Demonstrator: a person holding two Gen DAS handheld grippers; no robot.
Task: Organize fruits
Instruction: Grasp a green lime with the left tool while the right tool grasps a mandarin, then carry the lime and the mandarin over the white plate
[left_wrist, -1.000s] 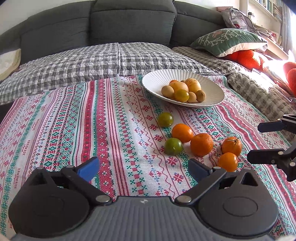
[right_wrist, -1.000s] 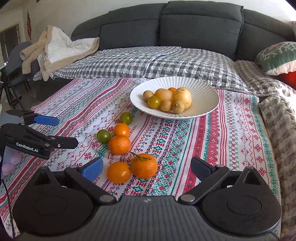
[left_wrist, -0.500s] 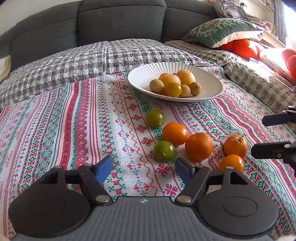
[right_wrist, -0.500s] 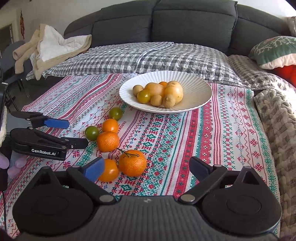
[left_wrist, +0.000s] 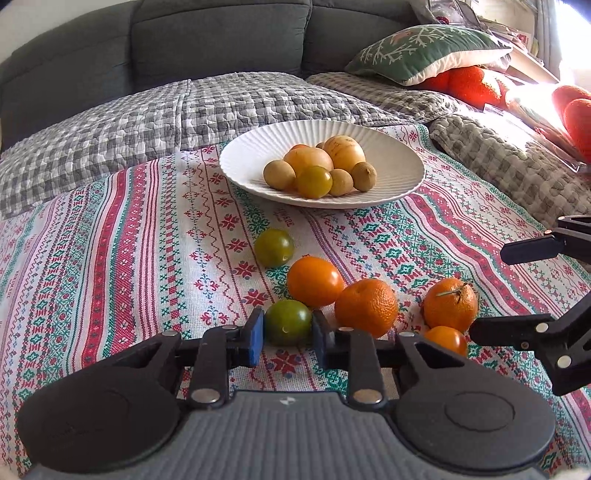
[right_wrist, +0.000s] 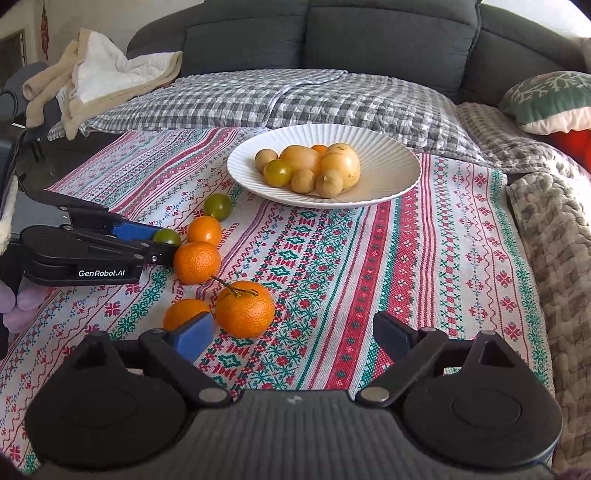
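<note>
In the left wrist view the left gripper is clenched on a green tomato, its blue pad and dark pad pressing the fruit's two sides where it sits on the patterned cloth over the tabletop; the right wrist view shows this grip only from the side, the fruit half hidden behind the fingers; the right gripper is closing with its jaws wide and nothing between them, and its blue pad cuts off part of a small orange fruit; just beyond stands a stemmed mandarin, and a second mandarin lies just beside the held tomato; in the left view the right gripper's two fingers enter from the right edge, the rest of it cut off; further on lie a smooth orange tomato and another green tomato; beyond them the white plate carries a heap of yellowish fruits, an orange one at its back mostly hidden; only the right view shows the beige blanket on the sofa's left arm and a purple-gloved hand at the left edge, mostly out of frame; both grippers tilt downward toward the cloth.
</note>
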